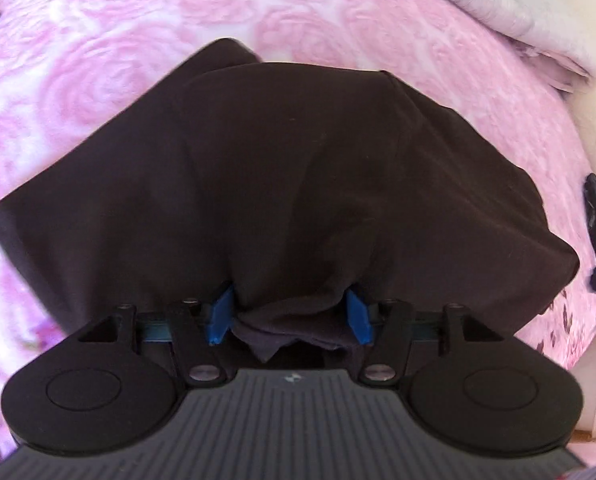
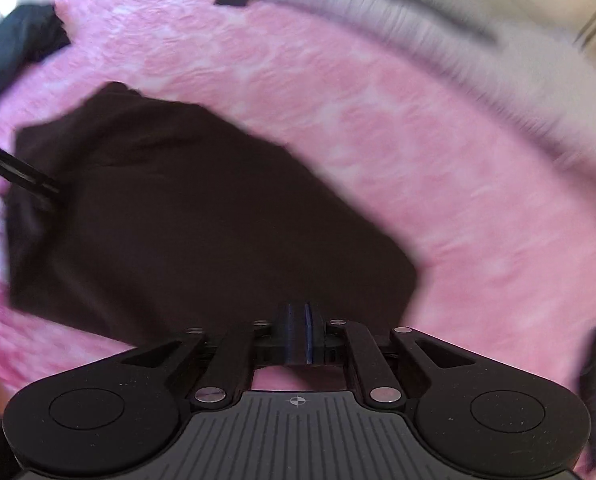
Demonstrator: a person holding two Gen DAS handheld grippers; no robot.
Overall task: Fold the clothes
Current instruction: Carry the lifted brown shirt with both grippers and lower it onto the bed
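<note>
The left claw [image 1: 290, 316] pinches a bunch of the dark shirt [image 1: 282, 168], partly open around it. The right claw [image 2: 298, 332], at 6 o'clock, looks squeezed shut, maybe on the shirt's edge; it's blurry.

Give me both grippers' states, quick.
Left gripper: closed on bunched dark garment.
Right gripper: shut, holding nothing visible.

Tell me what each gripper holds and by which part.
Left gripper has a bunched edge of the dark garment between its fingers. Right gripper is shut and looks empty.
</note>
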